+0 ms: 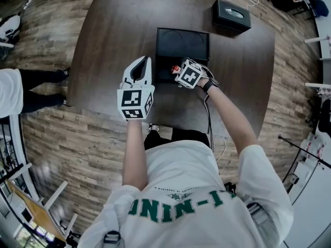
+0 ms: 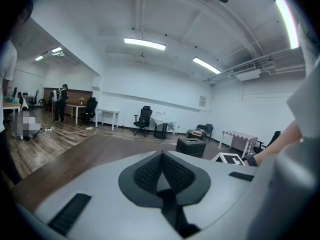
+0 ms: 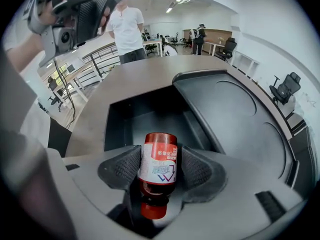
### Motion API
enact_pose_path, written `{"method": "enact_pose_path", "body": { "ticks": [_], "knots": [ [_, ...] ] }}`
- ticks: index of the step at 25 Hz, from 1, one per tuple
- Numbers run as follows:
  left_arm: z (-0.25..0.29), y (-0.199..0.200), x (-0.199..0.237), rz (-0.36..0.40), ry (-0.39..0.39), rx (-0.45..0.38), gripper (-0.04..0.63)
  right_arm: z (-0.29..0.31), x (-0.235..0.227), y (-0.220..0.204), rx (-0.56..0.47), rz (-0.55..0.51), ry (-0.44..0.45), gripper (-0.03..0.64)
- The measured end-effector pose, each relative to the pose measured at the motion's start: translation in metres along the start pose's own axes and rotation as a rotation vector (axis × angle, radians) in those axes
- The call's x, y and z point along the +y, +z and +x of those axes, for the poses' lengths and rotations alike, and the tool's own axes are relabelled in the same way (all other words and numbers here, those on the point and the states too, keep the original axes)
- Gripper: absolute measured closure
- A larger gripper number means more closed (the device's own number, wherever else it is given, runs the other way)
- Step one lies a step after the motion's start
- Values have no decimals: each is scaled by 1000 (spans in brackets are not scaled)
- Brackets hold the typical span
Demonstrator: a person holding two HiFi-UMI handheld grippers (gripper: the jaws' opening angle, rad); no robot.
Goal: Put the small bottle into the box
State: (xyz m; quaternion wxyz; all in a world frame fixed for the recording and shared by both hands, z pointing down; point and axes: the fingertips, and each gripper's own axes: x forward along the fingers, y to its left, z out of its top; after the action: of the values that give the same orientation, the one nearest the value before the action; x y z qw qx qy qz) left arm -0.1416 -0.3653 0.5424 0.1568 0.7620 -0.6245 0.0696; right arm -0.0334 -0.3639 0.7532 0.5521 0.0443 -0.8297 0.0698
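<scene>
The small bottle (image 3: 158,164), brown with a red cap and a white label, lies between the pads of my right gripper (image 3: 159,153), cap toward the camera. The left pad is against it and a thin dark gap shows on the right, so these jaws stand open around it. Just beyond is the hollow of the black box (image 3: 150,116). In the head view the right gripper (image 1: 181,71) hovers over the near edge of the box (image 1: 182,45), with the bottle (image 1: 176,68) a red speck. My left gripper (image 1: 138,66) hangs shut and empty left of the box; its pads (image 2: 161,156) meet.
The box's flat panel (image 3: 240,119) with round recesses lies to the right of the hollow. A black tissue box (image 1: 231,15) sits at the far right of the dark wooden table (image 1: 103,40). A person in a white shirt (image 3: 125,29) stands beyond the table.
</scene>
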Motion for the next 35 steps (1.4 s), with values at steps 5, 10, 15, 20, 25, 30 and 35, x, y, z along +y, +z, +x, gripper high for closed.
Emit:
{"method": "enact_pose_path", "body": {
  "ticks": [5,10,15,20,25,30,35],
  "knots": [
    [-6,3,2,4,-7,-4,588,-7,1,1,-28,26,-12,327],
    [-10,4,2,6,-19,-7,587,-22,3,8,-107,91,-15,330],
    [-16,8,-1,14,-42,-17,588,-49,7,13,-200,181,-45,344],
    [-21,16,-11,36,-64,-22,587,-88,6,15,-307,260,-116,365],
    [-23,29,-22,60,-80,-32,587,-136,-4,15,-425,348,-233,391],
    [-33,45,-30,78,-82,-44,588,-192,-7,18,-555,434,-388,435],
    [-52,64,-38,91,-87,-71,586,-249,0,19,-685,508,-559,469]
  ]
}}
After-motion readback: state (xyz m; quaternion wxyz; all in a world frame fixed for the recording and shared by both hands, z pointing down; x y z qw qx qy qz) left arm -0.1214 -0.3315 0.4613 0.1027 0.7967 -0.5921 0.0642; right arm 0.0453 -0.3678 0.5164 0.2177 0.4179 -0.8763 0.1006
